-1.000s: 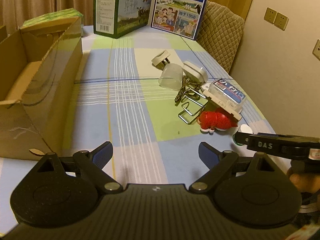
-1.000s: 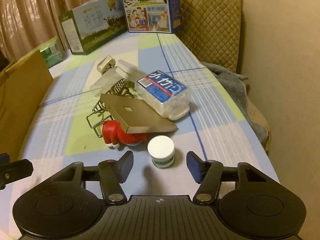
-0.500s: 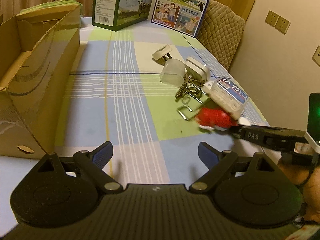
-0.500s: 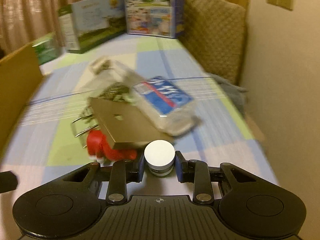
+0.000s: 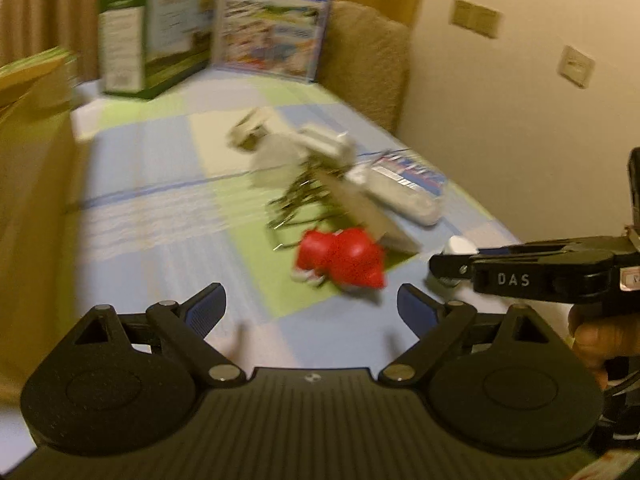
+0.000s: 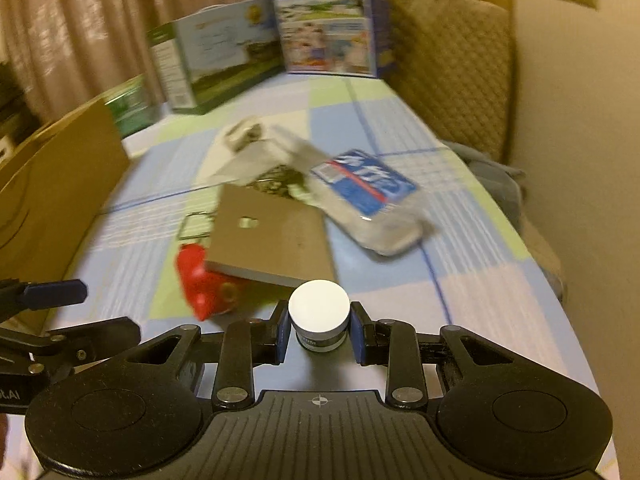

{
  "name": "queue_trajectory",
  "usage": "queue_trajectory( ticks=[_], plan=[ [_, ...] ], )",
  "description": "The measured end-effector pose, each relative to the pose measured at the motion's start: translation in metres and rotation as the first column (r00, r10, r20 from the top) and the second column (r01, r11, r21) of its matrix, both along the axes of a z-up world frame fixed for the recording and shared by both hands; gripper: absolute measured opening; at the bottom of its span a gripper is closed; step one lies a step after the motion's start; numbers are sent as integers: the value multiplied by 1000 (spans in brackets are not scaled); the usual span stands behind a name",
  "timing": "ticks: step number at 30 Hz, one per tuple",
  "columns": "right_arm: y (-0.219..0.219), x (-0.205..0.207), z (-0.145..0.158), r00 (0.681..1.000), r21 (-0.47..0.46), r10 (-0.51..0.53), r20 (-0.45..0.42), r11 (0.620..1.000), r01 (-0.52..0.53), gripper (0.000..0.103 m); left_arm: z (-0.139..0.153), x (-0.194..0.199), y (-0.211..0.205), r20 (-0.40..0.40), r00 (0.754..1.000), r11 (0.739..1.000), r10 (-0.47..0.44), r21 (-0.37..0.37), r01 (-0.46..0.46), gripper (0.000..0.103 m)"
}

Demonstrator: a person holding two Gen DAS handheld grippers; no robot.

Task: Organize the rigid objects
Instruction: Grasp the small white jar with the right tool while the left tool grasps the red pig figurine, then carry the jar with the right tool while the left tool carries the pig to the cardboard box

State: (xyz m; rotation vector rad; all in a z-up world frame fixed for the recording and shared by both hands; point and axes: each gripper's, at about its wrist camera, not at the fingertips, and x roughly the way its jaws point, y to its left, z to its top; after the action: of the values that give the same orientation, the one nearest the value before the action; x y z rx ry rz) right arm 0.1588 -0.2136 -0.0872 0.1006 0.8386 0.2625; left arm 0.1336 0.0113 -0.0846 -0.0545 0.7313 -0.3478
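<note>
My right gripper (image 6: 319,330) is shut on a small white-lidded jar (image 6: 319,318) above the checked tablecloth; the jar also shows in the left wrist view (image 5: 460,247). My left gripper (image 5: 312,306) is open and empty, just short of a red toy (image 5: 340,262), also in the right wrist view (image 6: 200,280). Behind lies a blurred pile: a tan flat board (image 6: 272,236) resting on the red toy, a clear pack with a blue label (image 6: 368,200), wire pieces (image 5: 300,200) and white plastic parts (image 5: 280,152).
An open cardboard box (image 6: 52,184) stands along the left side of the table. Two milk cartons (image 6: 320,20) stand at the far end. A padded chair (image 6: 452,60) and the wall are to the right. A grey cloth (image 6: 492,176) lies off the right edge.
My right gripper closed on the white-lidded jar and has lifted it slightly. My left gripper swung right toward the red toy, staying open. Both views are motion-blurred.
</note>
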Motion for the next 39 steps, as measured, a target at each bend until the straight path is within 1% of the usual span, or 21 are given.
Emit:
queue_trajectory(
  ticks=[3, 6, 9, 10, 11, 12, 13, 14, 15, 18, 21, 24, 26, 28, 31, 33, 36, 37, 39],
  plan=[
    [-4, 2, 2, 999, 3, -32, 6, 999, 32, 27, -3, 13, -13, 19, 999, 999, -44, 10, 44, 91],
    [-5, 3, 2, 999, -8, -49, 14, 999, 50, 27, -10, 27, -21, 4, 998, 998, -55, 5, 55, 91],
    [-7, 2, 1, 998, -5, -59, 9, 998, 59, 27, -19, 40, -28, -21, 998, 998, -60, 19, 61, 89],
    [-7, 2, 0, 998, -4, -62, 10, 998, 62, 27, -22, 44, -30, -29, 998, 998, -61, 19, 61, 87],
    [-7, 2, 0, 998, -3, -62, 9, 998, 62, 27, -24, 46, -30, -36, 997, 998, -61, 14, 61, 81],
    [-7, 2, 0, 998, -2, -62, 8, 998, 62, 27, -26, 49, -31, -41, 997, 998, -60, 12, 60, 78],
    [-7, 2, 0, 998, -1, -59, 7, 998, 59, 27, -27, 50, -31, -43, 997, 998, -58, 15, 59, 72],
    [-7, 2, 0, 998, -2, -57, 6, 998, 57, 27, -28, 51, -31, -45, 997, 998, -64, 13, 64, 64],
    [-6, 2, -1, 999, -3, -54, 6, 999, 54, 27, -27, 51, -31, -42, 997, 998, -64, 11, 64, 64],
    [-3, 1, 1, 999, -8, -37, 14, 999, 37, 27, -25, 40, -29, -41, 998, 998, -38, 44, 40, 64],
    [0, -2, 2, 1000, -7, -20, 19, 1000, 21, 27, -22, 15, -23, -41, 999, 996, 12, 92, -8, 64],
    [4, -3, 3, 1000, 0, -4, 21, 1000, 4, 27, -21, -7, -13, -45, 997, 993, 63, 100, -58, 64],
    [7, -3, 3, 1000, 2, 8, 19, 1000, -8, 27, -21, -14, -11, -39, 998, 993, 55, 109, -51, 64],
    [10, -4, 3, 1000, 2, 15, 18, 1000, -15, 27, -20, -16, -12, -24, 999, 990, 31, 137, -28, 65],
    [11, -4, 3, 1000, 1, 19, 19, 1000, -19, 27, -19, -8, -15, -20, 1000, 987, -1, 160, 4, 68],
    [11, -3, 3, 1000, 0, 18, 19, 1000, -18, 27, -20, -4, -18, -20, 1000, 985, -12, 169, 15, 68],
    [12, -3, 2, 1000, -3, 19, 17, 1000, -19, 27, -24, 0, -18, -40, 999, 986, -18, 167, 25, 67],
    [12, -3, 2, 1000, -5, 22, 18, 1000, -22, 27, -25, 0, -17, -48, 999, 986, -13, 164, 21, 64],
    [13, -4, 2, 999, -7, 29, 21, 1000, -29, 27, -25, -3, -16, -52, 999, 987, 0, 159, 8, 64]
  ],
)
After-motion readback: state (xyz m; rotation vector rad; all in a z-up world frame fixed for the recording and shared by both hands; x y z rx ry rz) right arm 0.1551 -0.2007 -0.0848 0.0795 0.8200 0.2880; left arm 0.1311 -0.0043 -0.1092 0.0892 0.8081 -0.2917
